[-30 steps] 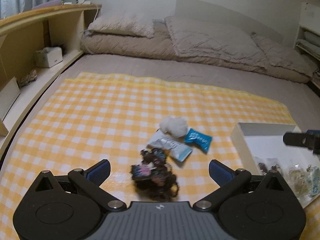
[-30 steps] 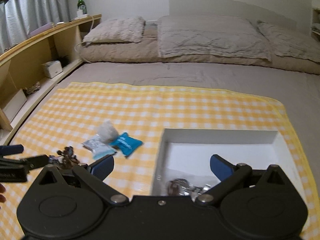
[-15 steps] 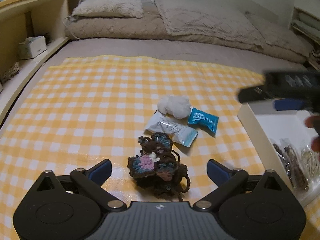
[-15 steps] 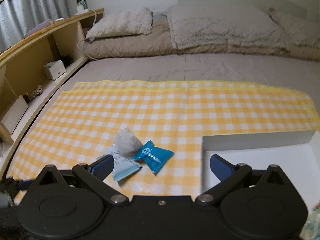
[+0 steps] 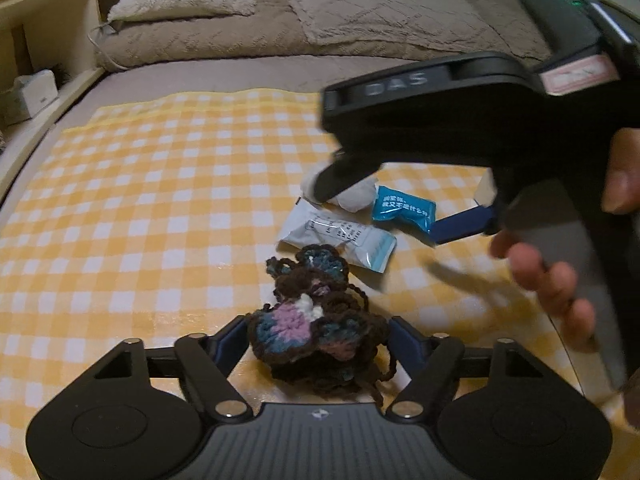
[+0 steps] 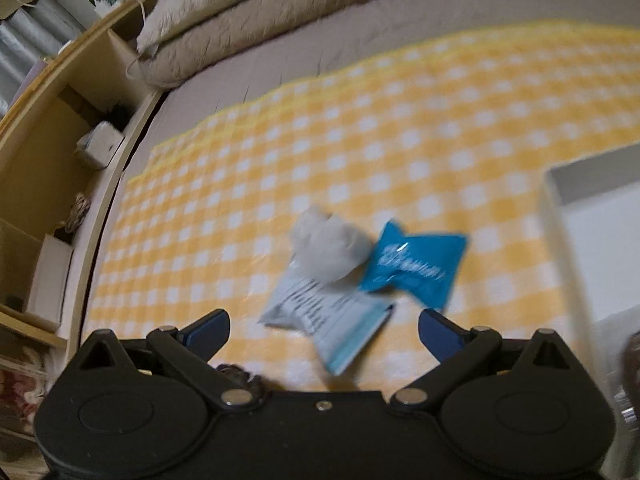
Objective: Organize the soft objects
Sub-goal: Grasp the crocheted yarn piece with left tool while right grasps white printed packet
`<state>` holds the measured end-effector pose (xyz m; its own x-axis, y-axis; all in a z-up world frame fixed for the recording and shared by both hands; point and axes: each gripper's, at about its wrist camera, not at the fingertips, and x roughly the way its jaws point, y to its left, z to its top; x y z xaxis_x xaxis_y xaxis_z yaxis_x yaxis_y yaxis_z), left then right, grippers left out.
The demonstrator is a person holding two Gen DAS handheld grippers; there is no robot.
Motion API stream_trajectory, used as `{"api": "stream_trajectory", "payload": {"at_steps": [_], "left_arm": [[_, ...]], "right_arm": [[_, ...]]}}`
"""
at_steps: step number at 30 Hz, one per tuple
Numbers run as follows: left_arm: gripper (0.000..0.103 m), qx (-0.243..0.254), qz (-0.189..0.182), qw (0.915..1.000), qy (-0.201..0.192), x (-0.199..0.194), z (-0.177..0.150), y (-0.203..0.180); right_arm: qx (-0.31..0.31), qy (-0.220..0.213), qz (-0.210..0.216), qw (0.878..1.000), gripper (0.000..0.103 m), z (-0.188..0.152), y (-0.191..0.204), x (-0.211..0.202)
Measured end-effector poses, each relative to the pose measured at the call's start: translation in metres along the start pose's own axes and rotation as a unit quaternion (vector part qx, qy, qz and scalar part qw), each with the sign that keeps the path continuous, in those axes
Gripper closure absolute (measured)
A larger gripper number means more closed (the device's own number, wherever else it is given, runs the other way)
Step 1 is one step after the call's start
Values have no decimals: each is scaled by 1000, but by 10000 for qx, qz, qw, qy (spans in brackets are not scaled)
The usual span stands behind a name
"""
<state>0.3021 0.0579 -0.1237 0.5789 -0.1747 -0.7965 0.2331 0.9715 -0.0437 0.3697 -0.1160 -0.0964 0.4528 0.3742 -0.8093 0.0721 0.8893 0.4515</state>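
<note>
A dark brown crochet piece point(image 5: 316, 320) with blue and pink flowers lies on the yellow checked cloth point(image 5: 160, 200). My left gripper point(image 5: 318, 340) has its fingers against both sides of it. Beyond lie a white-and-blue packet point(image 5: 340, 238), a blue packet point(image 5: 404, 208) and a white fluffy ball point(image 5: 356, 196). My right gripper point(image 6: 324, 326) is open and hovers just short of the same packet point(image 6: 324, 316), blue packet point(image 6: 416, 264) and ball point(image 6: 328, 246). It also shows in the left wrist view point(image 5: 382, 204), above those objects.
A white box point(image 6: 592, 208) stands on the cloth at the right. Pillows and a beige quilt point(image 5: 280, 20) lie at the far end of the bed. A wooden shelf point(image 6: 48, 128) with small boxes runs along the left.
My left gripper's fingers have closed in on the crochet piece. My right gripper has swung left from over the white box to the packets and ball.
</note>
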Motion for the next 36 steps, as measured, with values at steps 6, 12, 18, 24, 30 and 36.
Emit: {"api": "stream_trajectory", "payload": {"at_steps": [6, 12, 18, 24, 30, 36], "left_arm": [[47, 48, -231, 9997, -16, 0, 0, 4], [50, 27, -351, 9993, 134, -13, -6, 16], [54, -34, -371, 9990, 259, -24, -14, 27], [53, 36, -456, 9986, 284, -23, -18, 29], [52, -12, -462, 9986, 241, -12, -18, 30], [52, -85, -442, 9987, 233, 5, -10, 27]], "right_arm": [[-9, 242, 73, 9997, 2, -4, 9, 23], [181, 166, -52, 9997, 4, -2, 13, 41], [-158, -60, -167, 9997, 4, 4, 27, 53], [-358, -187, -356, 9986, 4, 11, 32, 67], [-1069, -202, -772, 9911, 8, 5, 42, 81], [-1494, -105, -1071, 9829, 10, 0, 44, 80]]}}
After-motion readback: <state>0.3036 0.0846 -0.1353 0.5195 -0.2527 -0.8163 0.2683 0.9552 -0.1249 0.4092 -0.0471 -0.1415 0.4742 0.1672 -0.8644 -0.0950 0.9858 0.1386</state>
